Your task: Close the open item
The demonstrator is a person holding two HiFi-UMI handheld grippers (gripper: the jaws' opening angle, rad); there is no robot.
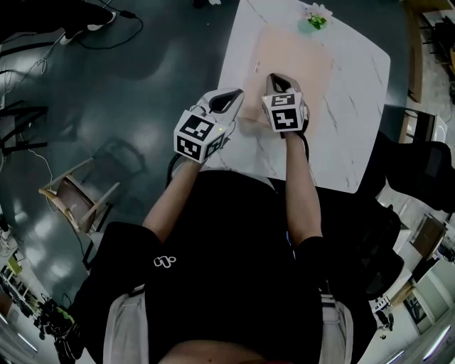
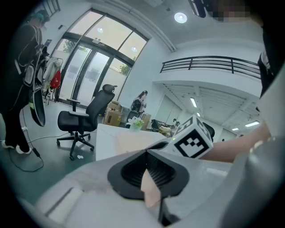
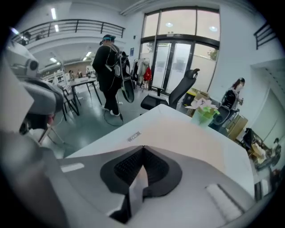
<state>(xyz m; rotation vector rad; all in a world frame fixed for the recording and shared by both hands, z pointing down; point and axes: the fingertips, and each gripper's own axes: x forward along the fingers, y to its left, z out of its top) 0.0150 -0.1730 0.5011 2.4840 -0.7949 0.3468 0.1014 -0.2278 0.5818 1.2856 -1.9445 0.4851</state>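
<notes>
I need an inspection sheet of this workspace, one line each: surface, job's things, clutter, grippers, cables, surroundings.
Surface: white veined table.
Job's things: peach sheet lying flat on it.
Clutter: small green plant at the far edge.
Grippers: left gripper and right gripper each have fingers shut on a thin edge of the sheet.
Cables: loose cables on the floor, left of the table.
Surroundings: wooden stool, office chair, standing person.
</notes>
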